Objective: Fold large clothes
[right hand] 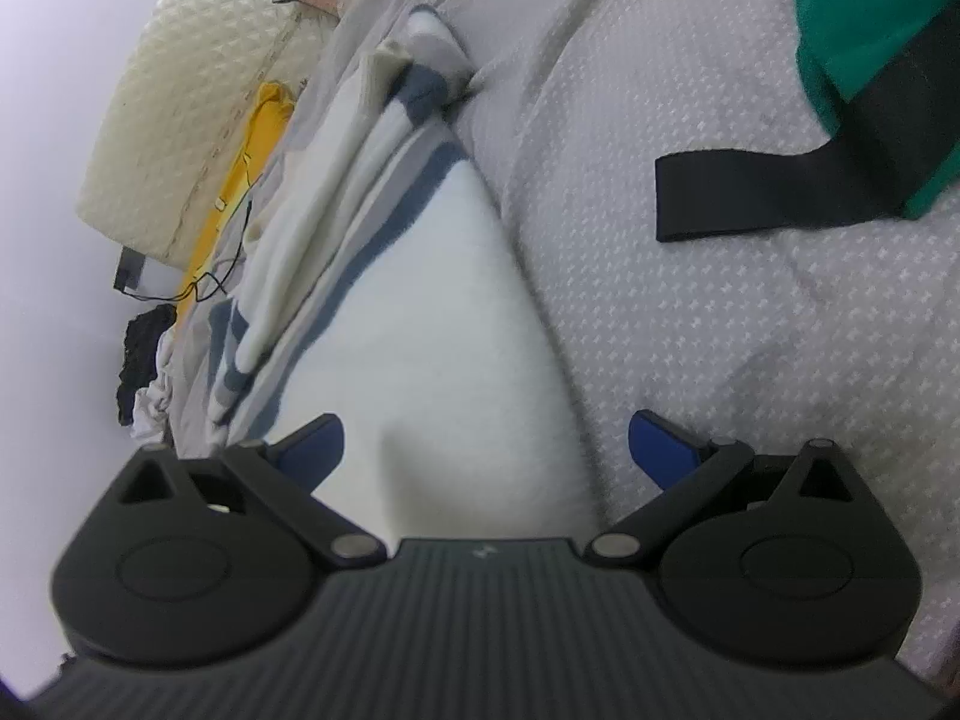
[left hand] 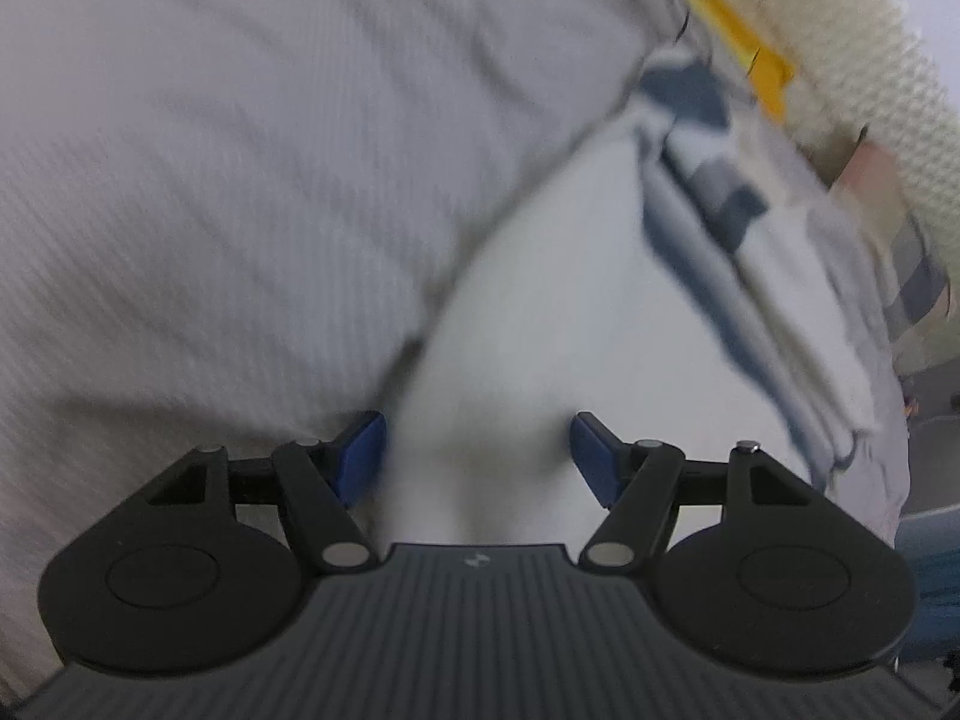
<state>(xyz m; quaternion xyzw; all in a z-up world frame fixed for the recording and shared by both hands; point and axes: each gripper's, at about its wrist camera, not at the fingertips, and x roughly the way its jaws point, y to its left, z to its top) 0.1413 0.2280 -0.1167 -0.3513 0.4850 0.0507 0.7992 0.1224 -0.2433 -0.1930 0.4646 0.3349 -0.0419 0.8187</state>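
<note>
Both tongs, left (left hand: 474,456) and right (right hand: 485,450), are seen spread wide and empty over a white striped garment (right hand: 420,324) laid lengthwise away from them on a grey bedspread (right hand: 690,312).

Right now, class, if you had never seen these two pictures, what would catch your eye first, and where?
The white garment with blue-grey stripes lies in the middle of the patterned grey bedspread, with both open tongs hanging over it, left and right. A green cloth with a black strap sits at the upper right, and a yellow cloth at the left edge.
</note>
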